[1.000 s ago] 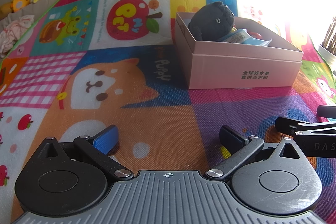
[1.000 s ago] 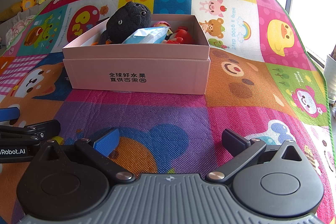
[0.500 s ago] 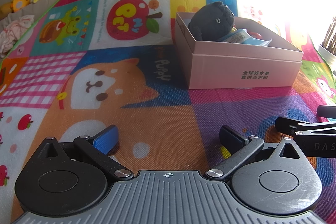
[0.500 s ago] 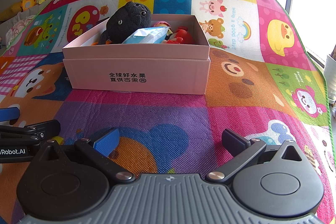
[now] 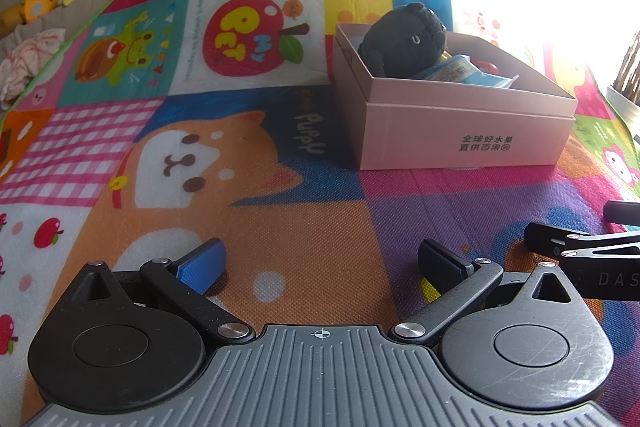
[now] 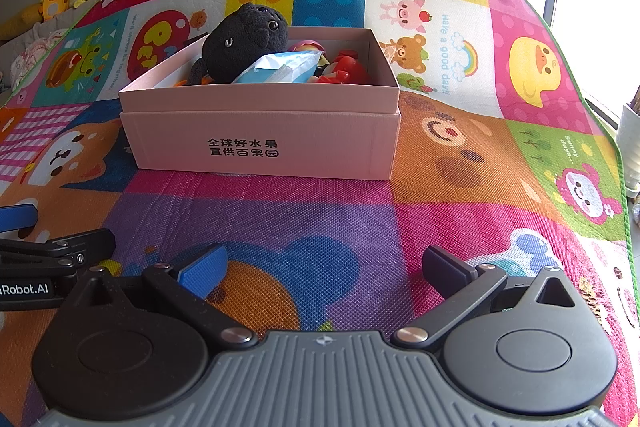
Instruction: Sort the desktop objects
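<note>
The sorting looks finished: the black plush (image 6: 244, 45), blue packet (image 6: 280, 69) and red toy (image 6: 346, 71) lie in the pink box (image 6: 260, 131) at frame centre, nothing loose shows on the mat (image 6: 280, 219), and the left gripper (image 5: 320, 263) and right gripper (image 6: 324, 265) rest spread apart, grasping nothing.

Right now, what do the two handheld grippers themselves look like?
The left gripper and right gripper match: a ribbed grey base plate with a crosshair mark, two round black discs, black linkage bars with silver pivots, and fingers padded in blue. White lettering marks their sides. No cables or sleeves show.
</note>
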A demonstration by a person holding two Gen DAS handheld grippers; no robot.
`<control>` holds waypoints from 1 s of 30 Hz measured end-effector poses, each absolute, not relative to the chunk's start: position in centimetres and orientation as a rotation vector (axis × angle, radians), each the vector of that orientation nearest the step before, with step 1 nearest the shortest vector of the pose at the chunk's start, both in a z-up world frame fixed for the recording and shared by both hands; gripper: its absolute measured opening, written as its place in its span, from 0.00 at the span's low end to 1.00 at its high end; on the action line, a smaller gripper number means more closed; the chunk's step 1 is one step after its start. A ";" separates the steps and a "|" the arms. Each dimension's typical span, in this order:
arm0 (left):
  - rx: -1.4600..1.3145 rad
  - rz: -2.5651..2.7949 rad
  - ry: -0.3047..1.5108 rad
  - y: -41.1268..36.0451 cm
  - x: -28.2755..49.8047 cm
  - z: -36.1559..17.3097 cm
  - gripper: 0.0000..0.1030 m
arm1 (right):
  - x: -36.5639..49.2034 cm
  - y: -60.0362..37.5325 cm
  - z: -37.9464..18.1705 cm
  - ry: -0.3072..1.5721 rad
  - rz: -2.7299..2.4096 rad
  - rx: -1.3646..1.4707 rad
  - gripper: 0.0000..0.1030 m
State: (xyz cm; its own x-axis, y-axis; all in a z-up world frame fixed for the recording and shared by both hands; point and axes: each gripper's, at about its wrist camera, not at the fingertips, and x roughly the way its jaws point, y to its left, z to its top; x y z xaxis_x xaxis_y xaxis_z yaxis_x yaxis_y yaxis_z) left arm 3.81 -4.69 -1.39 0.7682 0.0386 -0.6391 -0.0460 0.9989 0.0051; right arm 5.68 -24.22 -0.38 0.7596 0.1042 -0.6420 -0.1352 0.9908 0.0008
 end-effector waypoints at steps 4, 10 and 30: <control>-0.011 0.046 0.693 -4.7 3.8 -1.4 1.00 | 5.7 -24.2 -0.4 0.696 0.130 -0.047 1.00; -0.010 0.046 0.694 -4.6 3.8 -1.3 1.00 | 5.7 -24.2 -0.4 0.696 0.130 -0.046 1.00; 0.007 0.025 0.716 -4.6 4.1 -1.1 1.00 | 5.7 -24.3 -0.4 0.696 0.130 -0.047 1.00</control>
